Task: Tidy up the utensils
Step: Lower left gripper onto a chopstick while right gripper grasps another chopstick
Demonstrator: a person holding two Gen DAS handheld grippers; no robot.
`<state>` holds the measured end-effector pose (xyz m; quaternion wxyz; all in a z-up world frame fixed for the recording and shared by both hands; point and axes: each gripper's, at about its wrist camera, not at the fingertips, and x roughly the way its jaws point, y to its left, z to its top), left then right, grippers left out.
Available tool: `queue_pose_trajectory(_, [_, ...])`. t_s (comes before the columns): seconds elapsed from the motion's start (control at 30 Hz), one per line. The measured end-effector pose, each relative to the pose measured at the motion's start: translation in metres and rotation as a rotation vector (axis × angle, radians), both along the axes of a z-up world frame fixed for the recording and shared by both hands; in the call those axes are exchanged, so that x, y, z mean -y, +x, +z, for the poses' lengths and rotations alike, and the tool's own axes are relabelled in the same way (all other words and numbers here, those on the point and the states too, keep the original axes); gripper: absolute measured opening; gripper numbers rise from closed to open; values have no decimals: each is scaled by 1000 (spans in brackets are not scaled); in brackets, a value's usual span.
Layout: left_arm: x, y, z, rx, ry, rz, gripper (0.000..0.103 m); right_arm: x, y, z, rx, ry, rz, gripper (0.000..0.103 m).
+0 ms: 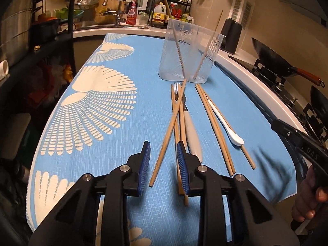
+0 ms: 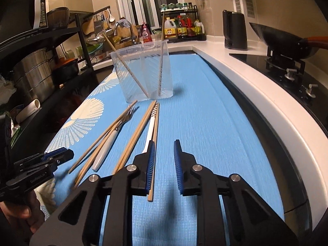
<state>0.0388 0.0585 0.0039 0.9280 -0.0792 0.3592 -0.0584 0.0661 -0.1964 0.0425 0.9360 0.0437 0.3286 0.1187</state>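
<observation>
A clear bin (image 1: 187, 51) is standing on the blue cloth (image 1: 123, 78), already holding two chopsticks. Just before it, a fork (image 1: 189, 127), spoon (image 1: 227, 123) and more chopsticks (image 1: 215, 131) are lying loose. Both grippers, left (image 1: 164, 164) and right (image 2: 164, 164), are hovering part-open, gripping nothing. Picking is in hand; next comes closing on one chopstick.

Blue patterned tablecloth (image 1: 143, 65) under clear container (image 1: 188, 51), chopsticks (image 1: 217, 131), fork (image 1: 189, 123), apparently a white spoon (image 1: 227, 125).
</observation>
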Motion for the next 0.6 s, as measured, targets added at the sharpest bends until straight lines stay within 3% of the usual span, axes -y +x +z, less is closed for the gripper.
queue_pose_trajectory(0.3, [2,5,-15,-45,12,3,27,-19,6,-26,-105,7,80,20])
queue_pose_trajectory(0.6, [9,8,-26,-68,54,5,27,-28,12,-48,-174,-52,73,19])
